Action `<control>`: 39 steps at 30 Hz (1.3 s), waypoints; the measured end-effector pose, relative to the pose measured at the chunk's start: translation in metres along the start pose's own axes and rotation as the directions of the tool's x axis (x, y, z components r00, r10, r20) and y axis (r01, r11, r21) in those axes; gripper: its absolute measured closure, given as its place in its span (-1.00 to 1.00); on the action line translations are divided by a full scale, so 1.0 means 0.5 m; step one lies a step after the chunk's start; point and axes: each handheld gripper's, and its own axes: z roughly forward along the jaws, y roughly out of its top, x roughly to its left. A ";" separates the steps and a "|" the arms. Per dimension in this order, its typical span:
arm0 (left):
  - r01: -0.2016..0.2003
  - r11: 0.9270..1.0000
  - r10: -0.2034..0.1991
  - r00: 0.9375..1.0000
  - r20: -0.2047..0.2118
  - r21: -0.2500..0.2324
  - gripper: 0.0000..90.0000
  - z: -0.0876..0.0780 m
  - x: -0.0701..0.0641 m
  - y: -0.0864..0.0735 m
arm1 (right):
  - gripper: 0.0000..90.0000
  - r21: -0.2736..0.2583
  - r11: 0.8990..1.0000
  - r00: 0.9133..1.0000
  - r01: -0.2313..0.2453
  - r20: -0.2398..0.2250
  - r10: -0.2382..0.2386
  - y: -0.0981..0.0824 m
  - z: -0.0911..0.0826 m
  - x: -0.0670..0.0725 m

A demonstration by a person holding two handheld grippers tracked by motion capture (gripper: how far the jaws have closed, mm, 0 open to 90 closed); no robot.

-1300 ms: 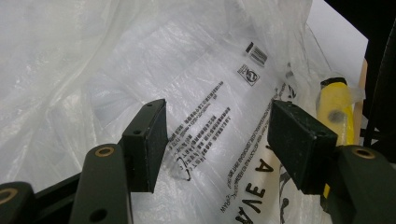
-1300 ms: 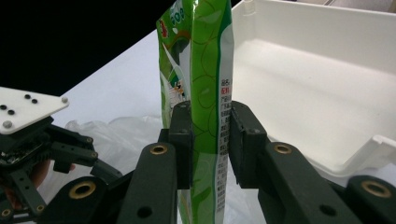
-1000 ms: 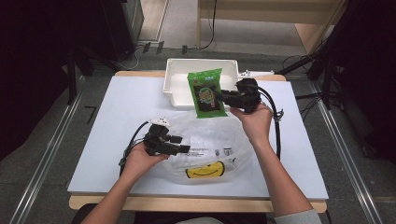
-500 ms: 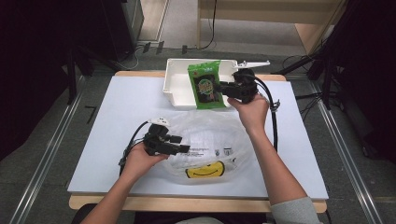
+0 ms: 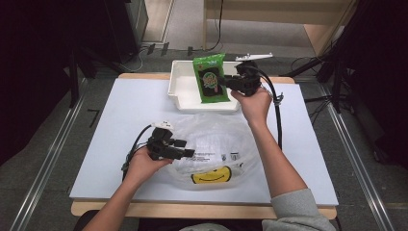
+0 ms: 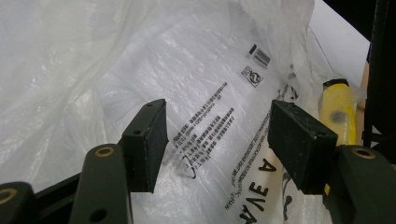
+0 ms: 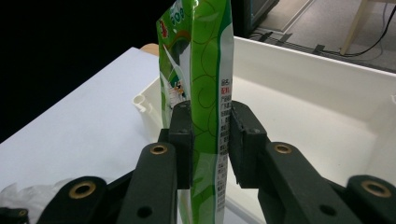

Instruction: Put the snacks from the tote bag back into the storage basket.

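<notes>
while pinched by the right gripper, green packet above white bin

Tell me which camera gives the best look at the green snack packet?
The high view: the flat green snack packet shows its whole printed face, held by the right gripper above the white plastic bin. The right gripper view shows the packet edge-on between the pads.

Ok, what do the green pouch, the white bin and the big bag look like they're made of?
Green pouch: glossy printed plastic film, probably; it shines and creases between the right tool's pads. White bin: rigid moulded plastic, smooth, with thick even walls. Bag: thin translucent plastic film, crinkled, with printed text.
</notes>
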 end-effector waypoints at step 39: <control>0.004 1.000 -0.004 1.000 0.004 -0.001 -0.14 -0.009 0.003 0.000 | 0.66 0.016 0.997 0.993 -0.071 0.097 0.069 0.038 0.150 -0.083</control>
